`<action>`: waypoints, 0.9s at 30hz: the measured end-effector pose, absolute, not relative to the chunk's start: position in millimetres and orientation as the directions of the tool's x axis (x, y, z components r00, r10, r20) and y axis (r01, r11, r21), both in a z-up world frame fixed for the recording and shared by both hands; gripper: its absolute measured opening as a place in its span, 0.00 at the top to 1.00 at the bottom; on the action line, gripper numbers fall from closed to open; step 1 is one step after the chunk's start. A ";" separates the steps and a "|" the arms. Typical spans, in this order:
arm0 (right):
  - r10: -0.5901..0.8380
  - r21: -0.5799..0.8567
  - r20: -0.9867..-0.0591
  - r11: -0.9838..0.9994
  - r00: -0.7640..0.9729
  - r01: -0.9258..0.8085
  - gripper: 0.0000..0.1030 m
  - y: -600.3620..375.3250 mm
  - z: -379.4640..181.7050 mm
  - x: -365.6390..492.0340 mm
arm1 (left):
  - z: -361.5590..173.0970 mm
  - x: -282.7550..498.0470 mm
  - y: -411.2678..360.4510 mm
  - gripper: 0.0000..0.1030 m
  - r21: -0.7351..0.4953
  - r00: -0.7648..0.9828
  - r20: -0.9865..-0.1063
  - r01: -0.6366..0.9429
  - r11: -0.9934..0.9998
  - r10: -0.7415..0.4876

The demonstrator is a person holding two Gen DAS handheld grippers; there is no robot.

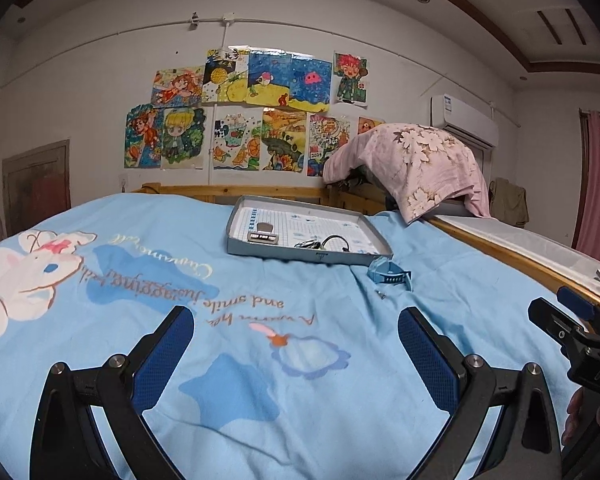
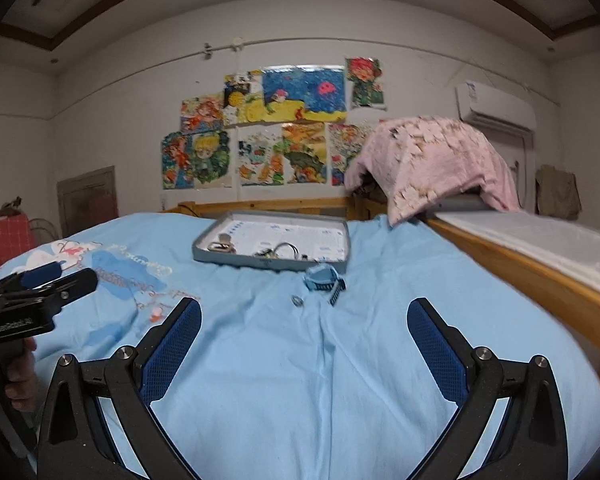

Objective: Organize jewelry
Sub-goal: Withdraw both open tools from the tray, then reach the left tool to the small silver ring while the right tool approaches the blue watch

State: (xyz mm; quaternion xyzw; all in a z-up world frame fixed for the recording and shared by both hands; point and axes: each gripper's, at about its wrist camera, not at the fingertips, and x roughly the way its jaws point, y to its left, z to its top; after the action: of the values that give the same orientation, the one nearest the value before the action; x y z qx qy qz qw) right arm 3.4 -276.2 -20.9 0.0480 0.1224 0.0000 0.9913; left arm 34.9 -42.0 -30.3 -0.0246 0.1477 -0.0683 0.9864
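A shallow grey tray [image 1: 236, 246] [image 2: 204, 256] lies on the blue bedsheet at the far middle. It holds a metal clip [image 1: 263, 234], a dark bangle [image 1: 334, 242] and small pieces. A blue watch [image 1: 390, 272] [image 2: 324, 278] lies on the sheet just in front of the tray, with a small ring [image 1: 381, 294] [image 2: 297, 300] beside it. My left gripper [image 1: 296, 328] is open and empty, well short of them. My right gripper [image 2: 304, 320] is open and empty, pointed at the watch. Each gripper shows at the edge of the other's view.
A wooden bed rail [image 1: 520, 258] [image 2: 540, 276] runs along the right side. A pink flowered pillow [image 1: 416, 164] [image 2: 432, 160] sits on the rail's far corner. Children's drawings [image 1: 244, 116] cover the wall behind the wooden headboard [image 1: 204, 192].
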 end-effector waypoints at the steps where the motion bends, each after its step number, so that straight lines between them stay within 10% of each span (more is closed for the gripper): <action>1: 0.012 0.103 -0.250 0.995 0.968 0.014 0.02 -277.7 -23.3 5.3 | -32.4 35.6 -42.3 0.00 -0.066 0.945 -0.294 0.130 0.989 -0.143; 27: 0.021 0.115 -0.310 0.993 0.950 0.016 0.02 -284.7 -29.4 30.0 | -40.4 65.4 -50.6 0.00 -0.051 0.905 -0.409 0.105 0.993 -0.117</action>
State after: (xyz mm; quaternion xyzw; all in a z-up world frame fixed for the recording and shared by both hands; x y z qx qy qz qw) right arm 30.0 -284.7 -29.4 0.0581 0.1576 0.0013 0.9858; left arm 65.4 -50.6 -40.4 -0.0140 0.2102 -0.0570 0.9759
